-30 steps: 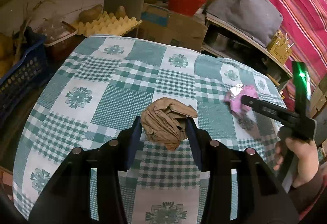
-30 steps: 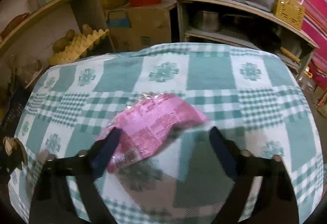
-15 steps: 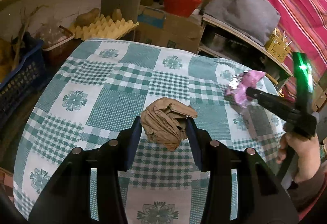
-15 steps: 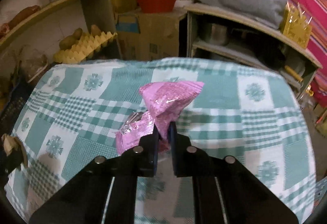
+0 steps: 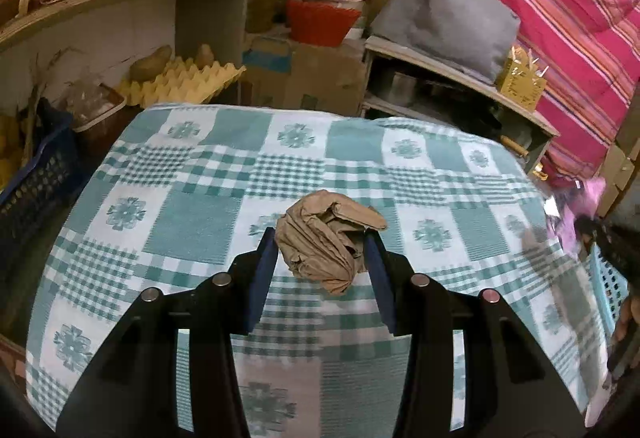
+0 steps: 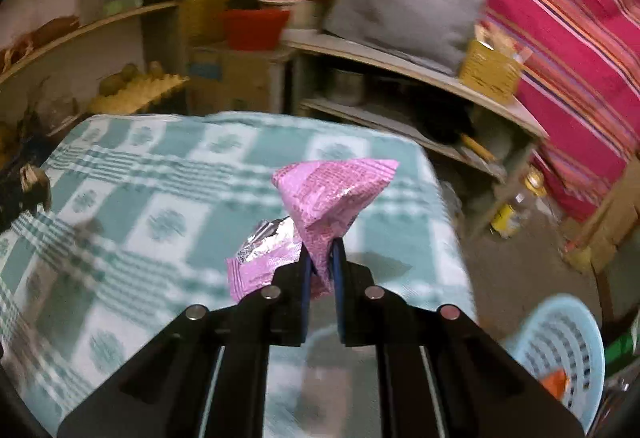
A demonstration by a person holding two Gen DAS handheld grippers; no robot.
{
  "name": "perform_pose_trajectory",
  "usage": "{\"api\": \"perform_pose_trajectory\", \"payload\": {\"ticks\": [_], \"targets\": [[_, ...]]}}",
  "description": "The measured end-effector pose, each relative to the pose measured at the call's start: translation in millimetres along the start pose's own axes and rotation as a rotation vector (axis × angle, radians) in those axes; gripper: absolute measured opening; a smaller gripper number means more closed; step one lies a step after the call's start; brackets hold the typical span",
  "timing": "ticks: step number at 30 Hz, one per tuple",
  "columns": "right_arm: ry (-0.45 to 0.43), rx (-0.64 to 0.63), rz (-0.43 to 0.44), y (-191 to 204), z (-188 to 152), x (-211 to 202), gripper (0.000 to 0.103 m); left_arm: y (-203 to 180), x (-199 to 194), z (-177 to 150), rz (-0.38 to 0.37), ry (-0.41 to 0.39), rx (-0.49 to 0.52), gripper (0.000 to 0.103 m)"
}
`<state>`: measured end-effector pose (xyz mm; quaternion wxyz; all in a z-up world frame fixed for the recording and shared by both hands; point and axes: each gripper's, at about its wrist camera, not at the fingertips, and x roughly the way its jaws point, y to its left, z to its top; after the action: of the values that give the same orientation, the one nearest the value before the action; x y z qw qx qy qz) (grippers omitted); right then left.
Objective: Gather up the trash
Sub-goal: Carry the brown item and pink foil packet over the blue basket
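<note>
In the left wrist view, the left tongs (image 5: 320,258) hold a crumpled brown paper wad (image 5: 326,238) between the two blue pads, lifted clear of the checked green cloth on the bench (image 5: 192,214). The wad bulges out past the pads and hangs down below them, so the grip sits on loose folds. At the right edge the pink wrapper (image 5: 588,194) shows only as a blur, off the bench side.

In the right wrist view, the right tongs (image 6: 320,262) are pinched nearly shut on the pink foil wrapper (image 6: 324,206), with one corner standing up and a silver-lined flap drooping to the left. The wrapper is in the air near the bench's right edge, and a light blue basket (image 6: 560,334) sits low to the right, seemingly on the floor, with something orange already inside.

The likely risk is a slip: thin foil held by a narrow pinch could slide out during a quick swing and land on the floor short of the basket. The paper wad could likewise unfold and drop free.
</note>
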<state>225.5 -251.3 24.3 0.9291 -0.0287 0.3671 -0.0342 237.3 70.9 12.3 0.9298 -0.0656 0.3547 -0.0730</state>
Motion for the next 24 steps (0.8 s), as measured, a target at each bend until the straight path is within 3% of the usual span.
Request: {"api": "perform_pose_trajectory", "payload": {"ticks": [7, 18, 24], "targets": [[0.006, 0.125, -0.023, -64.5, -40.8, -26.3, 0.010, -31.1, -8.9, -2.9, -0.014, -0.029, 0.029, 0.043], [-0.045, 0.179, -0.007, -107.9, -55.5, -54.1, 0.010, -90.6, -27.0, -10.8, -0.021, -0.070, 0.120, 0.043], [-0.075, 0.230, -0.012, -141.2, -64.7, -73.0, 0.010, -135.6, -34.6, -18.3, -0.073, -0.084, 0.181, 0.043]]}}
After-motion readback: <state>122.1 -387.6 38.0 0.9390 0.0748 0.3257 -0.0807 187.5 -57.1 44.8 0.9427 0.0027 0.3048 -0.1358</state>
